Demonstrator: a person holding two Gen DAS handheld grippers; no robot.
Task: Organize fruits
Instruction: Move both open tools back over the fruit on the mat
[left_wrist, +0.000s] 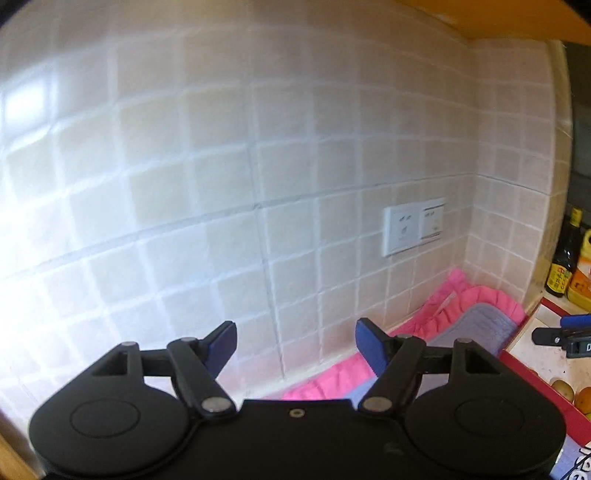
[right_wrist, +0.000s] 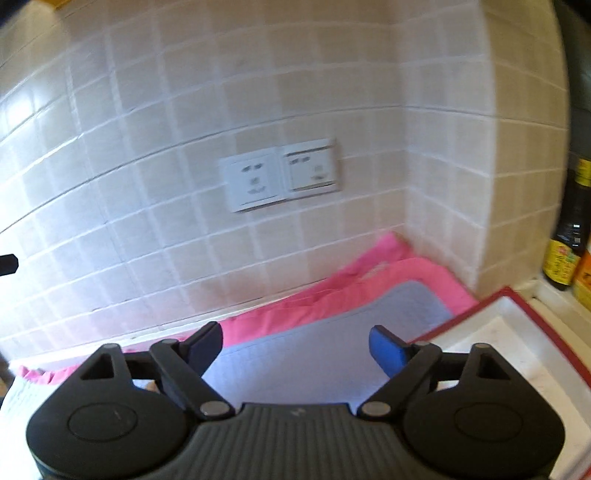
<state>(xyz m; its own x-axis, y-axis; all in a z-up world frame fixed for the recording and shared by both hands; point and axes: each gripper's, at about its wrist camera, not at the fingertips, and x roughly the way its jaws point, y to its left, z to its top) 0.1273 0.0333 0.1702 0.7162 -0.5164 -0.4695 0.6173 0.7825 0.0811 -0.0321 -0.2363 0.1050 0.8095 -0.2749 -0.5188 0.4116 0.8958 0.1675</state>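
In the left wrist view, two fruits show at the bottom right edge: a brownish one (left_wrist: 563, 390) and an orange one (left_wrist: 585, 402), lying in a white box with a red rim (left_wrist: 532, 373). My left gripper (left_wrist: 296, 343) is open and empty, raised in front of the tiled wall, well left of the fruits. My right gripper (right_wrist: 297, 345) is open too, with nothing between its blue pads, and hangs over a lavender mat (right_wrist: 332, 343). The box's red rim (right_wrist: 511, 292) lies to its right. No fruit appears in the right wrist view.
A pink cloth (right_wrist: 332, 295) lies under the mat along the tiled wall (right_wrist: 184, 110). A double wall socket (right_wrist: 280, 173) sits above it. Dark and yellow bottles (right_wrist: 565, 254) stand at the far right behind the box. The right gripper's fingers (left_wrist: 576, 320) show over the box.
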